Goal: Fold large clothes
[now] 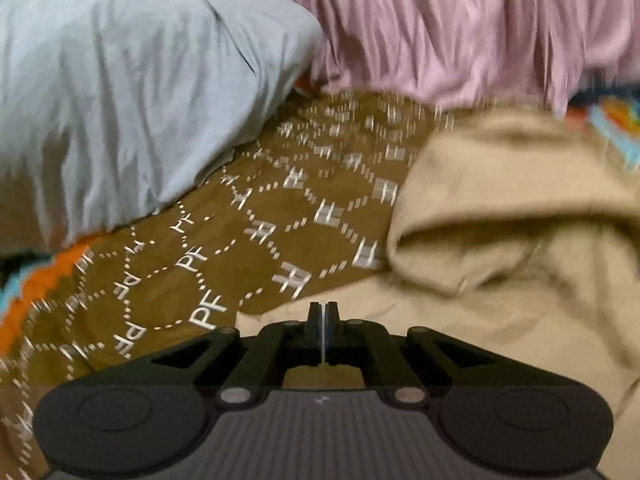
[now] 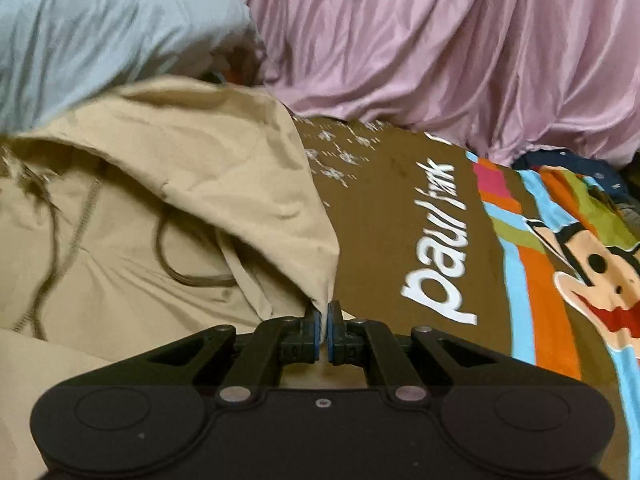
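The right tongs are clamped on a corner of the tan cotton garment with a dark drawstring, its fabric rising in a taut peak just ahead and to their left. The left tongs are pressed together with their tips at the garment's near edge; whether any cloth is pinched between them cannot be told. The garment lies rumpled on the brown printed bedspread, spreading right of the left tongs and left of the right tongs.

This looks like an early fold: one corner lifted, ready to be carried across the body of the garment. The next move likely calls for drawing that corner over and keeping the edge straight, with the other tongs pinning the cloth.

Further ahead, a pale blue-grey pillow bulges close to the garment's far side and may crowd it; beyond, a mauve satin sheet is heaped.
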{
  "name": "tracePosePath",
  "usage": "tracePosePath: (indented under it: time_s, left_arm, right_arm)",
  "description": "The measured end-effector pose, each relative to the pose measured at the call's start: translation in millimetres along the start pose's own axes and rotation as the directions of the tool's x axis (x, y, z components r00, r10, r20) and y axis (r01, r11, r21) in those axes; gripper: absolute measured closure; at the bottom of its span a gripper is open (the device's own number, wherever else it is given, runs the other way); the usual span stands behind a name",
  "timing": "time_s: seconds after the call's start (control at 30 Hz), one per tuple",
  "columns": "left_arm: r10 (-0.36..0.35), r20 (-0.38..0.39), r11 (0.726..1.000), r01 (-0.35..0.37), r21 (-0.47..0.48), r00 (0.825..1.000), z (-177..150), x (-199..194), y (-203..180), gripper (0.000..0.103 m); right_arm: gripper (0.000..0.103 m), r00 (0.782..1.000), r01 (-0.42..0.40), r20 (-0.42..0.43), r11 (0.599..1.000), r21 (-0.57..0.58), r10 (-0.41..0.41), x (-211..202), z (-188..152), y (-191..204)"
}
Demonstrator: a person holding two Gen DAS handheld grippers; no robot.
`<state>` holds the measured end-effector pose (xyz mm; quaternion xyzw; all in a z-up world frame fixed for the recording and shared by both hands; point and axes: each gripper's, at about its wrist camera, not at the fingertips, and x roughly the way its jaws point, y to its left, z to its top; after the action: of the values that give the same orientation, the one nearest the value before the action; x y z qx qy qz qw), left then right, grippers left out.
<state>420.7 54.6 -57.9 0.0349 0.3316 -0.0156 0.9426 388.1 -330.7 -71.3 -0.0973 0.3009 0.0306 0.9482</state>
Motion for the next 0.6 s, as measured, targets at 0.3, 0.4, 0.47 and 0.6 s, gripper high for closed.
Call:
tracePosePath:
  time_s: [0.3,0.4,0.47,0.6]
  left_arm:
    - [-0.244,0.174,0.962,0.26,-0.077,0.954,58,-28,-39,0.085]
    - [-0.266,0.062,0.961,0.27,-0.067,0.962,71,7,-73,0.085]
    - [-0.229,-0.046,0.972,0.226,-0.062,0.972,69,34,-90,0.085]
    - [-0.232,-0.063,0.97,0.226,-0.089,0.971,50,62,-94,0.085]
  right_arm:
    - [0.1,1.0,0.0,0.0,1.0,-0.025,0.0,-3,-2,2]
    - [0.098,1.0,-0.007,-0.004,1.0,-0.026,0.007,-3,0,1]
    - [0.093,1.0,-0.019,-0.006,0.999,-0.032,0.019,-4,1,-2]
    - [0.066,0.995,-0.101,-0.003,0.995,0.005,0.101,-16,15,-19]
